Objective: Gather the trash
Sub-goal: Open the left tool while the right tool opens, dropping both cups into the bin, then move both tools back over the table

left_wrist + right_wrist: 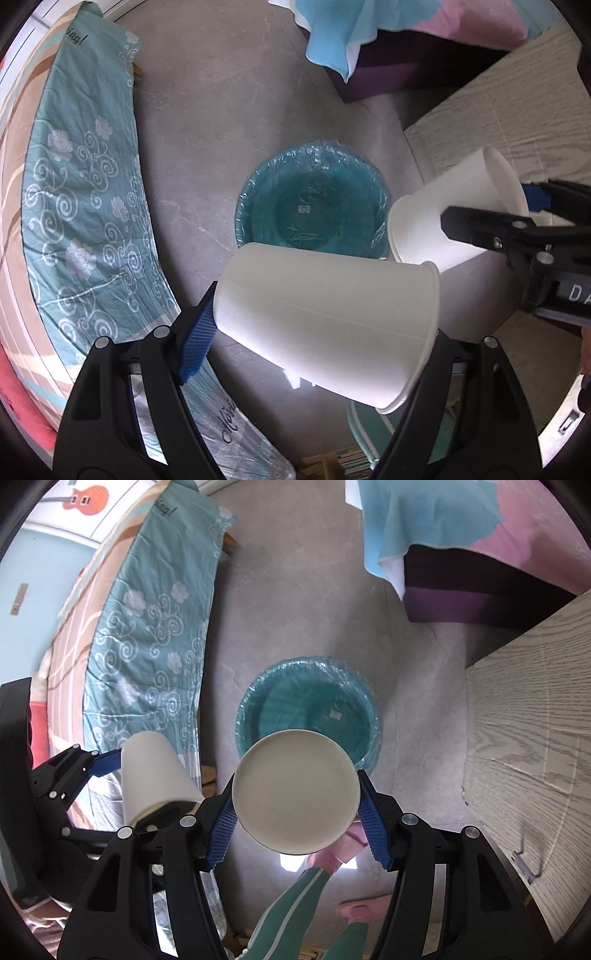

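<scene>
L gripper (317, 325) fingers clamp 1 white cup (325, 321); R gripper (297, 812) clamps another (295, 794), bin (258, 709) at 12 o'clock.

Two white paper cups (325, 314) (295, 792); teal-lined bin (258, 192) below.

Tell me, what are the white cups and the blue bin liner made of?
Both white cups, one in the left gripper and one in the right gripper, look like matte paper, with rolled rims and a side seam. The bin liner looks like thin glossy plastic film: it crinkles and shines.
</scene>
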The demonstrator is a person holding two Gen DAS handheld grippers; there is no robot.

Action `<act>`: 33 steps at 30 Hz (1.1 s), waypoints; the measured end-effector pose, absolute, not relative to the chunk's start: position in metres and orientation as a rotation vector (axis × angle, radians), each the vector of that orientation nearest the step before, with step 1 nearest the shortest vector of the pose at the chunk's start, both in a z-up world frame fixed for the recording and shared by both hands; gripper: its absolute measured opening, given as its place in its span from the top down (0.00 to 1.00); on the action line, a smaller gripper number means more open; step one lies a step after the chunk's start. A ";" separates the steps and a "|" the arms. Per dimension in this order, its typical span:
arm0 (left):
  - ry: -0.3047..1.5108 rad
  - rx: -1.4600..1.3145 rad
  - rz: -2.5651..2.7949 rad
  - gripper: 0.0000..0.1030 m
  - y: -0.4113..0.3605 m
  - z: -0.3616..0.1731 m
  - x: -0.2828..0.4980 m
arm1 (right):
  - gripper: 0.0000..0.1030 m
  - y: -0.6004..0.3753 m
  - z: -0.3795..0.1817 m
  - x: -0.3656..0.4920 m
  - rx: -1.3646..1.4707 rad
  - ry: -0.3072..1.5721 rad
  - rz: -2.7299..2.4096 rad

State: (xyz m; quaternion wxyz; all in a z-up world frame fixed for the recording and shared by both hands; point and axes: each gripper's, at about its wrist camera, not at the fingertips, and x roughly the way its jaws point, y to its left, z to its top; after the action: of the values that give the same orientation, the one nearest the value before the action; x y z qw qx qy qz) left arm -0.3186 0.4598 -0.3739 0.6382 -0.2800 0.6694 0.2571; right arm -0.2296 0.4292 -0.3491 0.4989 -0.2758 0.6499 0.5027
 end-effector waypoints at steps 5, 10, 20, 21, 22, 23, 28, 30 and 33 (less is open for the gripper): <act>1.549 -0.618 0.590 0.20 0.460 -0.384 -0.315 | 0.31 0.437 -0.359 -0.234 -0.667 1.553 1.221; 1.549 -0.581 0.609 0.10 0.461 -0.381 -0.315 | 0.26 0.440 -0.356 -0.232 -0.669 1.547 1.226; 1.544 -0.611 0.628 0.07 0.453 -0.371 -0.326 | 0.25 0.425 -0.327 -0.215 -0.569 1.524 1.209; 1.536 -0.620 0.626 0.07 0.452 -0.368 -0.328 | 0.18 0.424 -0.319 -0.215 -0.572 1.499 1.211; 1.523 -0.628 0.620 0.07 0.449 -0.361 -0.331 | 0.12 0.422 -0.310 -0.216 -0.575 1.468 1.211; 1.516 -0.631 0.620 0.07 0.446 -0.356 -0.332 | 0.12 0.418 -0.297 -0.217 -0.570 1.429 1.205; 1.521 -0.616 0.681 0.07 0.434 -0.323 -0.338 | 0.13 0.386 -0.232 -0.217 -0.499 1.278 1.287; 1.529 -0.632 0.667 0.07 0.428 -0.306 -0.340 | 0.12 0.369 -0.198 -0.216 -0.467 1.213 1.346; 1.443 -0.621 0.648 0.07 0.422 -0.262 -0.336 | 0.13 0.343 -0.147 -0.205 -0.419 1.185 1.392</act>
State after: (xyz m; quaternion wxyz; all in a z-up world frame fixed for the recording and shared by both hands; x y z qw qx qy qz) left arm -0.3360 0.4217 -0.2619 0.6600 -0.2744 0.6379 0.2866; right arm -0.2054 0.3429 -0.1468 0.5917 -0.1800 0.5094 0.5984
